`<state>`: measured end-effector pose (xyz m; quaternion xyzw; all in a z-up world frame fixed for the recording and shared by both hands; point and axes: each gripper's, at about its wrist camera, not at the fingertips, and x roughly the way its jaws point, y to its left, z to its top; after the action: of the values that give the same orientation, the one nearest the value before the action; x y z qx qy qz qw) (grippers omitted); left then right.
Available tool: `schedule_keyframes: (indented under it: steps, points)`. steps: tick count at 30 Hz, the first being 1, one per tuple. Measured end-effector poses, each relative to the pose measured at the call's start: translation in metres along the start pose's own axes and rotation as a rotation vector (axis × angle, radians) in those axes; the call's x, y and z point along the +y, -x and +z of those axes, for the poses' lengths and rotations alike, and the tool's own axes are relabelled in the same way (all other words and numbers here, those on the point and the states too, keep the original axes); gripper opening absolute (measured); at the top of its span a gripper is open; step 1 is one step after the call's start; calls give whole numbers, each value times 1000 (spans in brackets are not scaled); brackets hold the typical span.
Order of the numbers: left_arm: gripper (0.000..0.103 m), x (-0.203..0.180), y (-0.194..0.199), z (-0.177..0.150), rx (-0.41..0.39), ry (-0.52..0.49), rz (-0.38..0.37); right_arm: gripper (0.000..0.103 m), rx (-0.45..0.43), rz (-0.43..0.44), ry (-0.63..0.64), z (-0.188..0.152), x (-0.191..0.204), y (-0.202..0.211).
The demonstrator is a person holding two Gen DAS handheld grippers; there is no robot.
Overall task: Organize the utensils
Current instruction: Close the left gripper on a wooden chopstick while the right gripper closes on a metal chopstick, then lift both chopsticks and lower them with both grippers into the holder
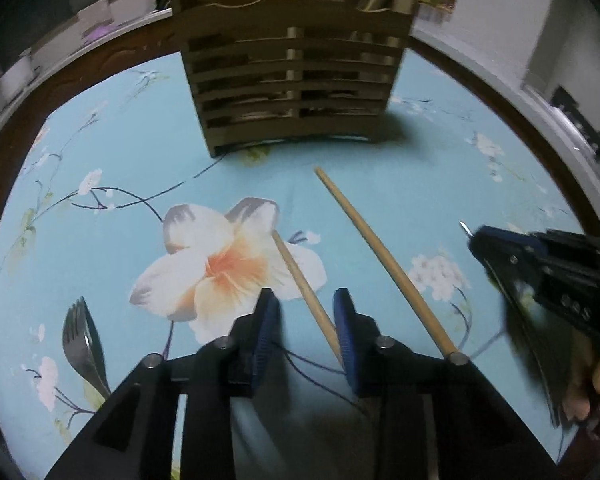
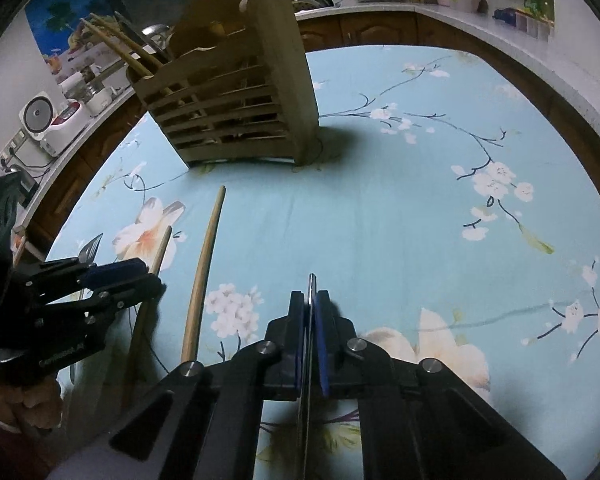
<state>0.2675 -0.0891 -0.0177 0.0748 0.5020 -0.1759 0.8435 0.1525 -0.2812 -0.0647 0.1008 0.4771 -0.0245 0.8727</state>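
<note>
Lower centre, the left gripper (image 1: 306, 322) straddles a pale wooden chopstick (image 1: 304, 292), jaws not visibly pressing; the right gripper (image 2: 310, 316) clamps a thin metal blade (image 2: 311, 286), likely bound for the slatted wooden utensil holder (image 2: 228, 112).

- Your wooden utensil holder (image 1: 296, 80) stands upright at the table's far edge (slatted front, chopsticks already inside).
- Two wooden chopsticks (image 1: 384, 260) lie flat, nearly parallel, before it.
- A metal fork (image 1: 85, 346) lies left.
</note>
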Motion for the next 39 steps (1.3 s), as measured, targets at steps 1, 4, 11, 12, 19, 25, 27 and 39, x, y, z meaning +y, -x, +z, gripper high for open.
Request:
schedule_keyframes:
  steps: [1, 4, 11, 12, 19, 25, 27, 39]
  points:
    - [31, -3, -2, 2, 6, -4, 19, 7, 4, 1, 11, 1, 0, -1]
    - [30, -12, -9, 7, -3, -23, 49, 8, 3, 22, 26, 3, -1, -4]
    - [6, -19, -18, 10, -24, -68, 31, 6, -11, 24, 28, 3, 1, -6]
    - [4, -18, -17, 9, -24, -67, 21, 5, -10, 21, 32, 3, 2, -5]
    - [4, 5, 34, -4, -144, 33, -85, 4, -95, 91, -12, 2, 6, 30]
    - [4, 29, 97, -22, -276, 87, -163, 4, -230, 106, 15, 6, 21, 87]
    - [4, 36, 118, -30, -320, 103, -177, 4, -271, 106, 21, 6, 25, 104]
    - [4, 53, 182, -74, -438, 127, -240, 4, -432, 98, 67, -4, 44, 172]
